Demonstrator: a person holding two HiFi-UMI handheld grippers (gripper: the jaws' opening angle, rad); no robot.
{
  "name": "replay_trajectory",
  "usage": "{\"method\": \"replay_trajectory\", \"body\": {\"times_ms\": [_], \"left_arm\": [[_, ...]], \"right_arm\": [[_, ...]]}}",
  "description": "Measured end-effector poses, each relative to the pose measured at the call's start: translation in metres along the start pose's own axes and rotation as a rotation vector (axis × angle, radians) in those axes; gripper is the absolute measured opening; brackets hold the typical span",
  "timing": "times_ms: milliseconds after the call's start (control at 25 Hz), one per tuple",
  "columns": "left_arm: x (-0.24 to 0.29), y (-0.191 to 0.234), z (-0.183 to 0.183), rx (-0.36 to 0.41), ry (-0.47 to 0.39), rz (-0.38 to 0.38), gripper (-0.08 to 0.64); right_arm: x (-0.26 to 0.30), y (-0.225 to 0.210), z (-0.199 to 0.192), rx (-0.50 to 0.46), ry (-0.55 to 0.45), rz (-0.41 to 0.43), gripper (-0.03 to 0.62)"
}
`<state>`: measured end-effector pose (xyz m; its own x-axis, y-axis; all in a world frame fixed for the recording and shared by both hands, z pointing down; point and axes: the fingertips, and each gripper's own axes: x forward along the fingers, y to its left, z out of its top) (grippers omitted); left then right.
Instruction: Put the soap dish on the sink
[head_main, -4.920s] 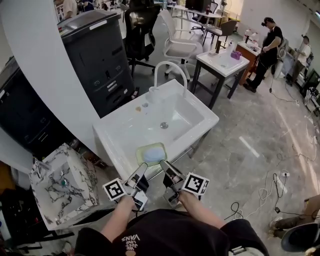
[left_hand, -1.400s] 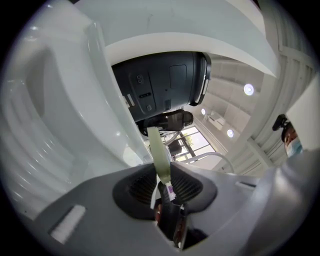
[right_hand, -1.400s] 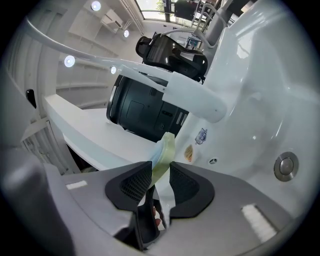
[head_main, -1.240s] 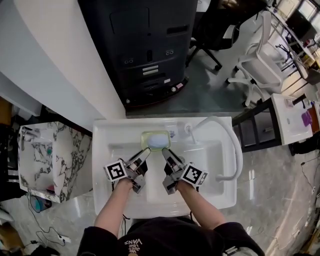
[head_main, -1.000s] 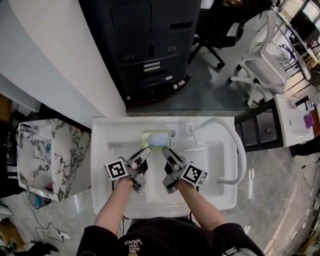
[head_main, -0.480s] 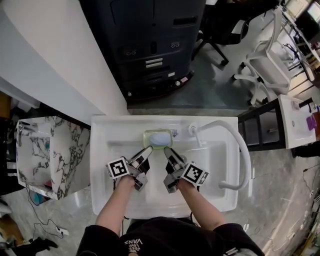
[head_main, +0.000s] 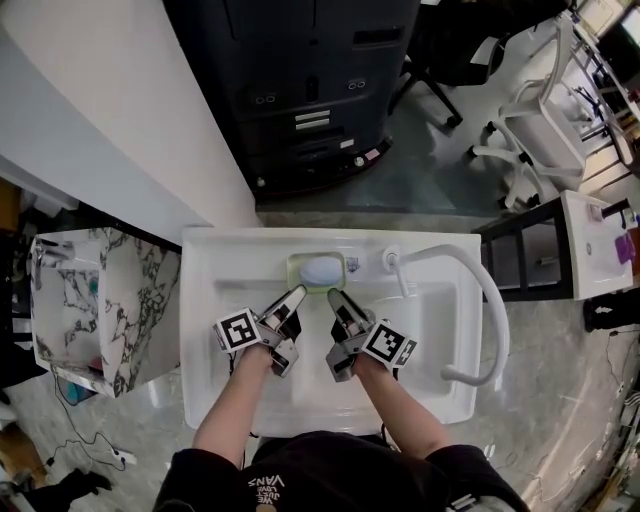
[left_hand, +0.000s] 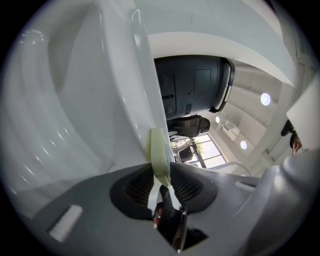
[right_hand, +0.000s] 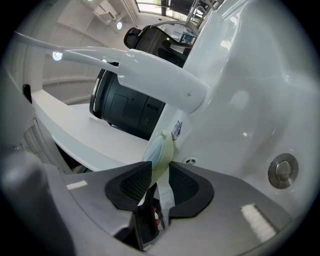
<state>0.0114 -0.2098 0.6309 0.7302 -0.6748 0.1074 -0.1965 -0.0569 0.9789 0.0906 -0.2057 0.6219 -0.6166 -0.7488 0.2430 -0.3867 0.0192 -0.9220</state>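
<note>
1. One pale green soap dish (head_main: 293, 268), holding one bluish soap bar (head_main: 321, 268), is seen at the back ledge of the one sink (head_main: 210, 340).
2. Two grippers are counted over the sink's basin: the left gripper (head_main: 296, 294) and the right gripper (head_main: 334, 295) are each clamped on the dish's near rim.
3. One faucet (head_main: 497, 320) is mounted on the sink's back ledge.

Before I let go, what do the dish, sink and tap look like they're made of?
The dish is pale green, matte and thin-rimmed, probably plastic or silicone. The sink is glossy white with sharp highlights, likely glazed ceramic, possibly resin. The tap is a smooth, glossy white tube: coated metal or plastic, I can't tell which.
</note>
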Motion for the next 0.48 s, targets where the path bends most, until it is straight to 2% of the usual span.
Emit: {"method": "replay_trajectory", "body": {"times_ms": [160, 480], "left_arm": [[0.002, 0.002, 0.007, -0.014, -0.034, 0.014, 0.132], [0.003, 0.0, 0.011, -0.034, -0.046, 0.009, 0.132]], "right_arm": [[0.005, 0.001, 0.001, 0.019, -0.005, -0.002, 0.092], [0.012, 0.003, 0.004, 0.032, -0.014, -0.001, 0.092]]}}
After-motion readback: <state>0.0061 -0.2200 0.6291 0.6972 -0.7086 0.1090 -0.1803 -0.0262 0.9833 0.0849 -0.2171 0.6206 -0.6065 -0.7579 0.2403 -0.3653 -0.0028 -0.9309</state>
